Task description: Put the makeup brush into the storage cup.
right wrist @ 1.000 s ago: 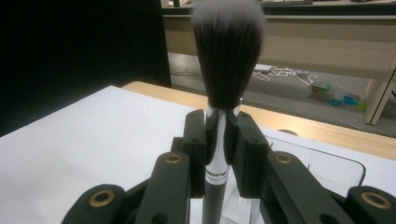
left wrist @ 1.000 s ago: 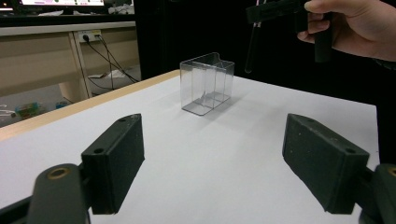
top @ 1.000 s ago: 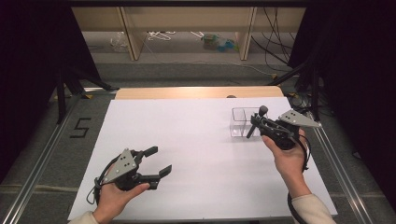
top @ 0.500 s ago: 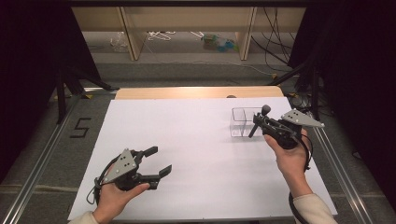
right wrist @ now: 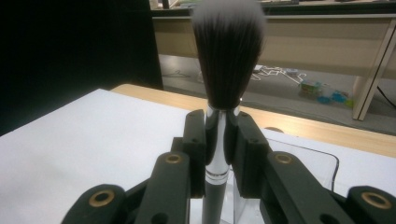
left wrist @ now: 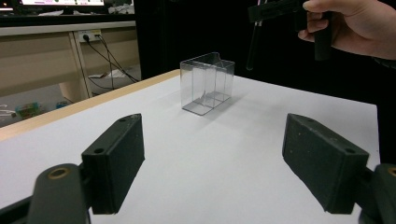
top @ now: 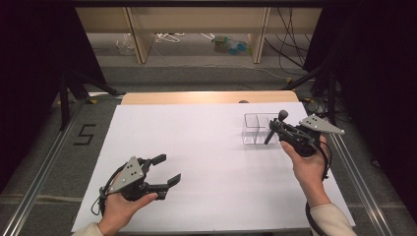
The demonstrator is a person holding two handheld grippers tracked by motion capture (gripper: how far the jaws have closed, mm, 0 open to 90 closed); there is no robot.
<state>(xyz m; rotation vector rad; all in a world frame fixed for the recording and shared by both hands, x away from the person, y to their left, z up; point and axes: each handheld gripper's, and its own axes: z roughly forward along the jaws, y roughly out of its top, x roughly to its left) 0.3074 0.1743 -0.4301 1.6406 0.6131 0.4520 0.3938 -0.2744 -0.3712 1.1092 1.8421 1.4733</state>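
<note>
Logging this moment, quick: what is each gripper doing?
Left gripper: open, jaws wide apart, holding nothing.
Right gripper: shut on a makeup brush, bristles up, near the clear box.

You are working at a white-topped table with a wooden far edge, standing on grey floor marked "5". Black curtains are flanking both sides; beyond, cables are trailing across the floor beneath a pale wooden bench.

You've got a clear glossy plastic box on matt white table; brush w/ soft bristles, shiny metal ferrule.
</note>
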